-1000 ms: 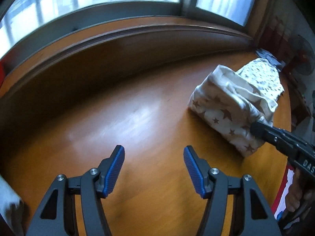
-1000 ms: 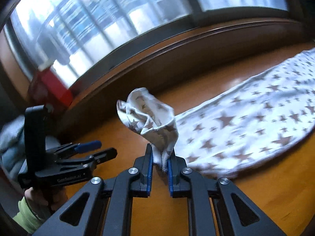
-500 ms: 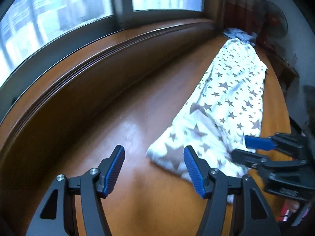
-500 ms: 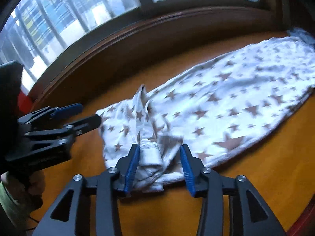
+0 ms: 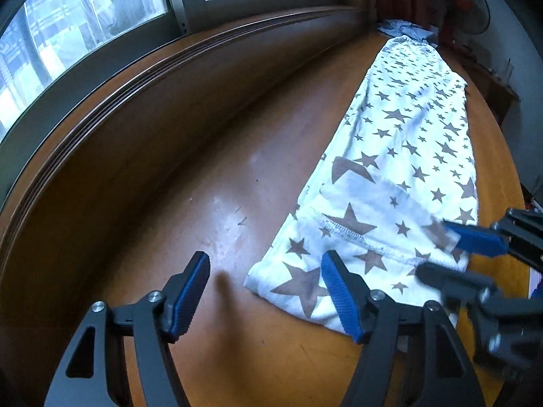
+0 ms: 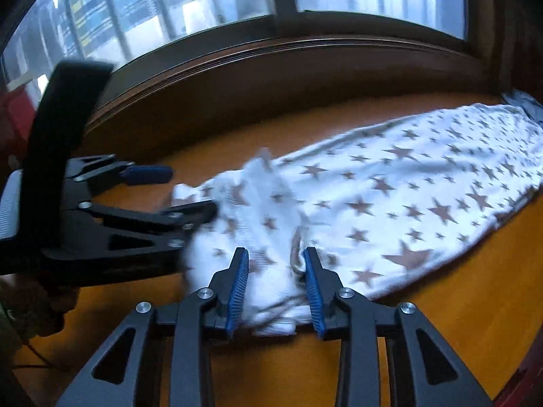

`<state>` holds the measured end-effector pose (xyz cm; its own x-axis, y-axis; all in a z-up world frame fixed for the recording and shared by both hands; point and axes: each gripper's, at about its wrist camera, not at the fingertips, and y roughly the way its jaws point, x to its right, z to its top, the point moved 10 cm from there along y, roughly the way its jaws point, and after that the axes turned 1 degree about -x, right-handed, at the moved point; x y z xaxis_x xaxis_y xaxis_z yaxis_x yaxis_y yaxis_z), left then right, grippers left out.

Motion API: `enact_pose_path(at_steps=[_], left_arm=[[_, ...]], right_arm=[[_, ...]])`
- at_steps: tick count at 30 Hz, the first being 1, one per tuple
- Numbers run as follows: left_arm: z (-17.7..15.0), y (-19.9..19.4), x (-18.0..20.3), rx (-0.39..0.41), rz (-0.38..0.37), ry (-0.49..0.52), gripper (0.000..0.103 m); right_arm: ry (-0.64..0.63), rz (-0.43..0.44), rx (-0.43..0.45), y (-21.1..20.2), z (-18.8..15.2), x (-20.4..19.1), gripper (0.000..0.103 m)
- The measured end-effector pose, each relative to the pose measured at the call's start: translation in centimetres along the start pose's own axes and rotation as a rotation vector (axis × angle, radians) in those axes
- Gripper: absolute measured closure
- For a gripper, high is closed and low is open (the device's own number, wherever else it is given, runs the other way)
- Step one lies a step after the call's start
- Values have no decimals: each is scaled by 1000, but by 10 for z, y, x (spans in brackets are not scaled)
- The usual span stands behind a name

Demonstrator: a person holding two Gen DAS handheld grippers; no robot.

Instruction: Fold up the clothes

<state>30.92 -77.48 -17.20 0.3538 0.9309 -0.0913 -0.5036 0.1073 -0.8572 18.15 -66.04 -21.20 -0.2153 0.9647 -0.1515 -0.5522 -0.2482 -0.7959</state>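
A white garment with brown stars lies stretched out long on the wooden table; it also shows in the right wrist view. Its near end is folded back on itself. My left gripper is open, with its right finger over the garment's near corner. My right gripper is open, its jaws either side of the bunched near hem. The right gripper shows in the left wrist view at the garment's right corner. The left gripper shows in the right wrist view at the left.
A wooden window sill and windows run along the far side of the table. Bluish clothes lie at the far end beyond the garment. A fan stands at the far right. The table's front edge is close on the right.
My right gripper has opened and let go of the garment's end, which now lies on the table. My left gripper has moved closer to the garment's near corner.
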Motion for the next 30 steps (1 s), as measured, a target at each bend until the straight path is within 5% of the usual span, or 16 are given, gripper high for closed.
enact_pose_path(at_steps=[9, 16, 21, 30], left_arm=[[-49, -36, 47, -33, -120, 30, 36], [-12, -47, 59, 51, -145, 116, 36], [8, -7, 84, 0, -114, 174, 35], [7, 0, 83, -11, -114, 147, 21]], right_arm=[[70, -2, -29, -34, -34, 34, 70], [-96, -54, 109, -65, -20, 9, 70], [-41, -43, 48, -42, -28, 12, 70], [22, 2, 24, -40, -50, 19, 58]])
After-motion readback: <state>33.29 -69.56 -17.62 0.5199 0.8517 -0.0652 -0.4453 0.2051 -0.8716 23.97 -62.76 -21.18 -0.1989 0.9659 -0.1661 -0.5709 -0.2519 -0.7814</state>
